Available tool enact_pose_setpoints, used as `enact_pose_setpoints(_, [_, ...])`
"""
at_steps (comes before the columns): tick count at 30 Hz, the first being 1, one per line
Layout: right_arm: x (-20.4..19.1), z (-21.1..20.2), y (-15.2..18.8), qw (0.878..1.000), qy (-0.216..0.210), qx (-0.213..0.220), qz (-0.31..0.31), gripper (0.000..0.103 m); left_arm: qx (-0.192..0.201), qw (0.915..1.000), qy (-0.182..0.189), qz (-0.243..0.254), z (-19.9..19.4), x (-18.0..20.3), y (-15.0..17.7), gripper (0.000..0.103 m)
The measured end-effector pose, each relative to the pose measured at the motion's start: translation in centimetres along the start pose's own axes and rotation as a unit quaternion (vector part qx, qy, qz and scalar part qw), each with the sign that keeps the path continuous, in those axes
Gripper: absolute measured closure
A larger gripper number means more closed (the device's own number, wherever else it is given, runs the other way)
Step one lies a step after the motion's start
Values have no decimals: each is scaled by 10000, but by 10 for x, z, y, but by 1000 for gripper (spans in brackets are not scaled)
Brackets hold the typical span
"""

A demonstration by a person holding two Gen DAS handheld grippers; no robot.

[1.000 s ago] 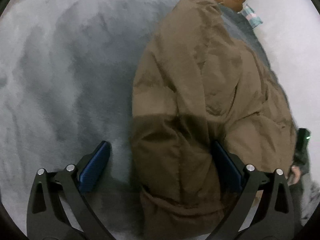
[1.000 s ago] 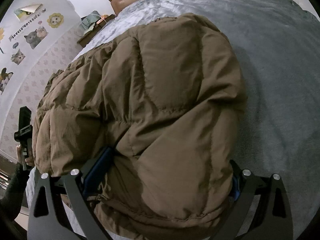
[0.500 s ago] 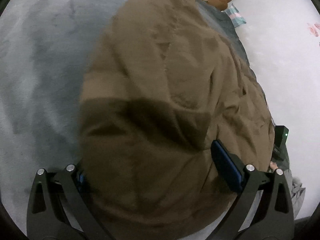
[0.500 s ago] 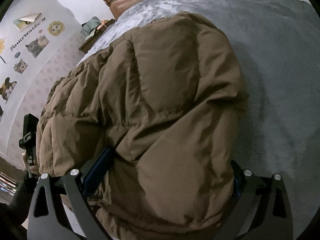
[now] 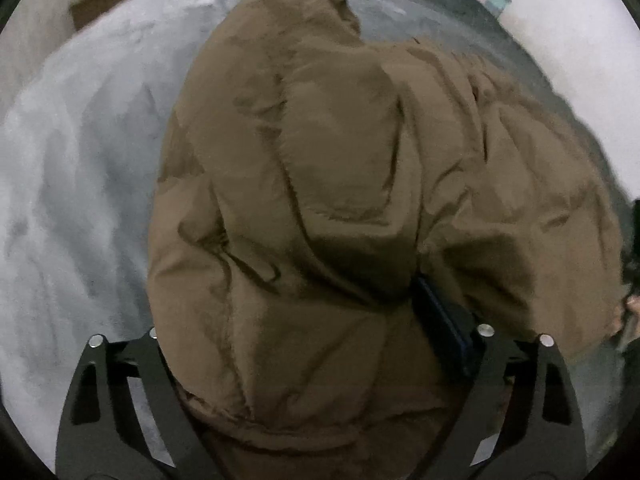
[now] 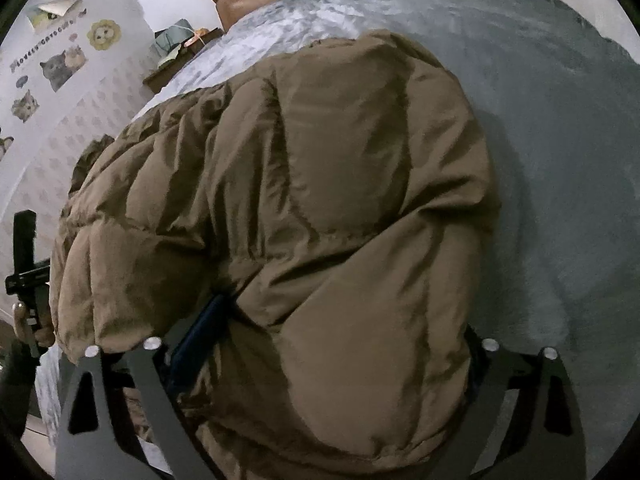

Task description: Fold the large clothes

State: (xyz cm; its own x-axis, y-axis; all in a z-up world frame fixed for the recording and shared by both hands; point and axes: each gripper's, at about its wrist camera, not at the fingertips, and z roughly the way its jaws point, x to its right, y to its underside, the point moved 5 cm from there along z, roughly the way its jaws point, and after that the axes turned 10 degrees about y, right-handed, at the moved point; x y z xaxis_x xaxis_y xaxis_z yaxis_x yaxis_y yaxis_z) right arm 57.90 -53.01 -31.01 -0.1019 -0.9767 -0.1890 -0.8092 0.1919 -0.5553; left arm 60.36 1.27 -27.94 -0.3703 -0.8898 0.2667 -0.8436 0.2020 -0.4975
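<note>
The brown puffer jacket [image 5: 328,208] lies bunched on the grey blanket [image 5: 80,184], and the step in hand looks like gathering its near bulk for a fold. The left gripper [image 5: 316,344] and the right gripper [image 6: 336,344] each straddle a thick roll of padding, jaws wide and closing on it, though I cannot tell whether the pads press yet. Next, I judge, both must bite firmly before lifting the fold over; counted: one jacket, one blanket, two grippers.
</note>
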Motion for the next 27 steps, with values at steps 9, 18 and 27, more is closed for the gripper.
enact_pose_setpoints(9, [-23,-18,1,9983,452,75,-357,46,51,9938,-949,575,-3,43,-9,24])
enact_pose_setpoints(18, [-42,-28,5,9933,883,183,-720,71,-24,9891,-1257,773,-2,70,-14,34])
enact_pose_setpoints(27, [-51,-30,9,9900,1128,244,-813,77,-71,9886,-1338,689,0,89,-19,43])
